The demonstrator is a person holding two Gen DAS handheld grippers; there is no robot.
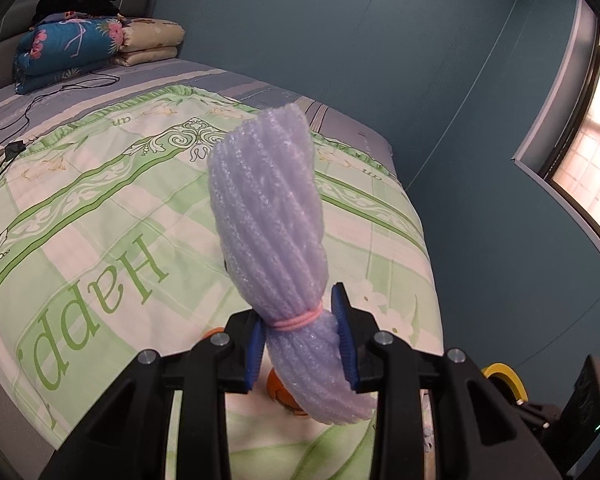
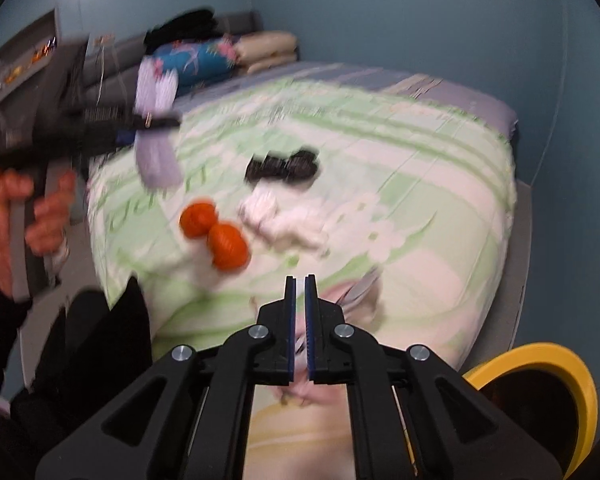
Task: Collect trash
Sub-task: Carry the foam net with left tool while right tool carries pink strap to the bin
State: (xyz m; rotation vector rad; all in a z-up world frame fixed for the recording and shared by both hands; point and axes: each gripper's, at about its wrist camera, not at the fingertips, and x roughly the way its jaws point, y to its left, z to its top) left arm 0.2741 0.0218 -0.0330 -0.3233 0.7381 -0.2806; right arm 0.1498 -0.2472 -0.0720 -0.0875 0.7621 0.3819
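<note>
My left gripper (image 1: 300, 332) is shut on a lilac foam net sleeve (image 1: 268, 220) at its pink elastic band and holds it upright above the bed. In the right wrist view the left gripper (image 2: 148, 124) holds the sleeve (image 2: 156, 148) high at the left. An orange foam net (image 2: 216, 234), a white crumpled piece (image 2: 280, 220) and a black foam net (image 2: 284, 168) lie on the green quilt (image 2: 420, 200). My right gripper (image 2: 300, 280) is shut and empty above the bed's near edge.
A yellow-rimmed bin (image 2: 548, 380) stands at the lower right beside the bed; it also shows in the left wrist view (image 1: 504, 380). Folded quilts (image 1: 80, 48) and cables (image 1: 40, 112) lie at the far end. Blue walls surround the bed.
</note>
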